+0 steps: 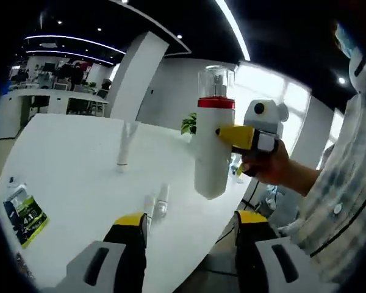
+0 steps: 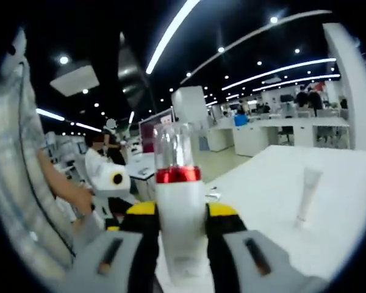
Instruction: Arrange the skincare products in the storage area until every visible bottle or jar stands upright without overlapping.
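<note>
Right tool (image 2: 182, 223): closed on the white pump bottle (image 2: 180, 213); its yellow-tipped jaws press the bottle's body from both sides, below the red collar.
Right tool, left gripper view: the right tool (image 1: 222, 130) comes in from the right, a yellow tip against the side of the white pump bottle (image 1: 211, 143), with a hand (image 1: 274, 165) behind it.
White pump bottle: held in the air, upright, above the near edge of the tabletop (image 1: 73, 159); clear cap on top, red collar beneath it, white body.
Left tool (image 1: 192, 221): jaws spread wide with nothing between them; low over the tabletop edge, below the held bottle.
White tube (image 1: 125, 145): stands upright on the tabletop, cap down, well apart from the held bottle; in the right gripper view the white tube (image 2: 307, 194) stands to the right of the bottle.
Small clear bottles (image 1: 157, 206): two, close together on the tabletop, just beyond the left tool's left jaw; whether they stand or lie cannot be told.
Green-and-black packet (image 1: 24, 210): lies flat near the left edge of the tabletop.
Tabletop: white, rounded.
Person: checked sleeve (image 1: 335, 201) at the right of the left gripper view.
</note>
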